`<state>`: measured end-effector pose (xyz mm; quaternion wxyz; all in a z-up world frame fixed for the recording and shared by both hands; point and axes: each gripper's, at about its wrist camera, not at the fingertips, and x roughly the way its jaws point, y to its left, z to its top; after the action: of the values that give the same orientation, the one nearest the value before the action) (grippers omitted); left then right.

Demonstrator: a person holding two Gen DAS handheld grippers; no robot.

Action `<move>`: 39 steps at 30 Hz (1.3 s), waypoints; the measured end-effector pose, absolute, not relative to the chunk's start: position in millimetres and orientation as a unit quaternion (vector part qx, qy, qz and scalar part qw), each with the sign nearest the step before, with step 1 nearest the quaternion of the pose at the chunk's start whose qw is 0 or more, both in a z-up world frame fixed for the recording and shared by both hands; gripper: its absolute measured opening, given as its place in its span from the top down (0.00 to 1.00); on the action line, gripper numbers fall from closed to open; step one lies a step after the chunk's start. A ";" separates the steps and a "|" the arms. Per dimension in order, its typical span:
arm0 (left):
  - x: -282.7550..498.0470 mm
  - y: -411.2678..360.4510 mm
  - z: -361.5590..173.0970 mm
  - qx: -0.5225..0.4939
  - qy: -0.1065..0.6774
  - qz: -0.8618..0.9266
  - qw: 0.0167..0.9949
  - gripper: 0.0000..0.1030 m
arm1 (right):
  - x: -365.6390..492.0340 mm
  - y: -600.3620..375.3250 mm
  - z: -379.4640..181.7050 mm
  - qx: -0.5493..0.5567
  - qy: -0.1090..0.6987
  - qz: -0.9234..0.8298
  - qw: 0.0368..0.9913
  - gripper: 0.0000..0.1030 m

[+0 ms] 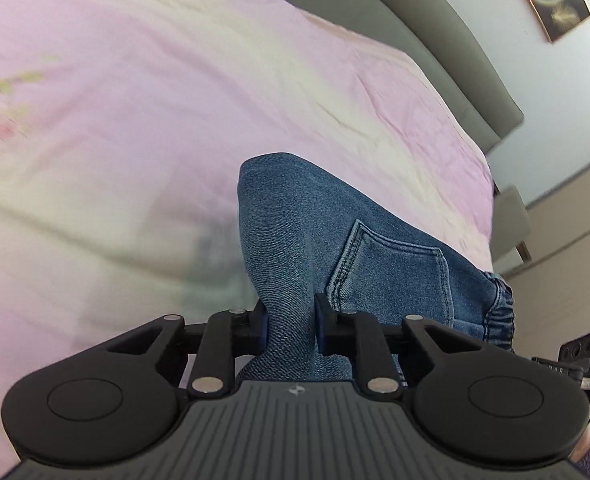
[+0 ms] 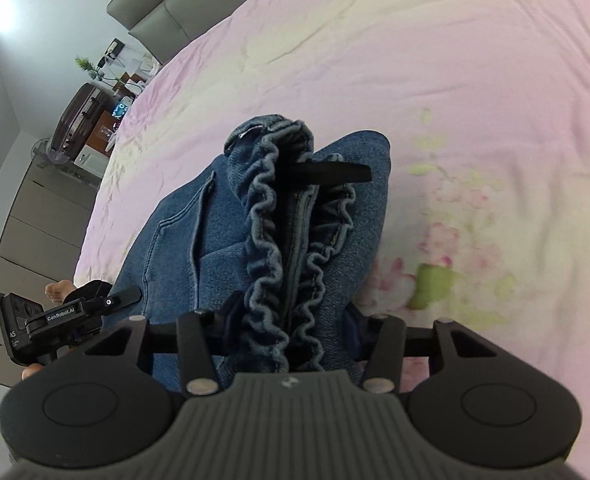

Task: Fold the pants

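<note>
Both are clamped tight on the jeans (image 1: 315,216) right now. The left hand-held gripper (image 1: 291,324) pinches a fold of denim next to the back pocket (image 1: 395,272), the right hand-held gripper (image 2: 291,332) squeezes the ruffled elastic waistband (image 2: 271,208). The pants hang bunched over the pink bed (image 1: 135,100).

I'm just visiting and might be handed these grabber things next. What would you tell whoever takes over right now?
Left gripper: shut on a fold of the jeans, next to the back pocket.
Right gripper: shut on the jeans at the bunched elastic waistband.
The jeans hang lifted from both grippers above the pink floral bedspread; how much of them rests on it, the cameras don't show.
Done: both grips look firm.
Left: probably lay the jeans flat on the bedspread, then fold them. No finished fold is visible yet.
</note>
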<state>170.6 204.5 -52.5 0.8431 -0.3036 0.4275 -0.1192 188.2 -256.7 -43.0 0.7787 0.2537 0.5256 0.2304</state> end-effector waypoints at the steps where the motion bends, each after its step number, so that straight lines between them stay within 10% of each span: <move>1: 172.4 213.0 -50.3 -0.302 0.424 -0.107 0.847 0.78 | 193.4 -240.4 -43.6 0.255 0.523 0.235 0.778 0.55; 18: 220.5 286.9 -92.5 -0.247 0.430 -0.059 0.866 0.77 | 240.0 -116.2 -114.1 0.290 0.541 0.234 0.754 0.55; 39: 167.9 198.7 -17.7 -0.030 0.367 0.053 0.928 0.43 | 237.0 -82.8 -56.0 0.130 0.502 0.173 0.837 0.30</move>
<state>167.9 198.7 -17.7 0.9283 -0.0298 0.3670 0.0527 237.0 -82.8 -56.0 0.8373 0.1297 0.5021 0.1732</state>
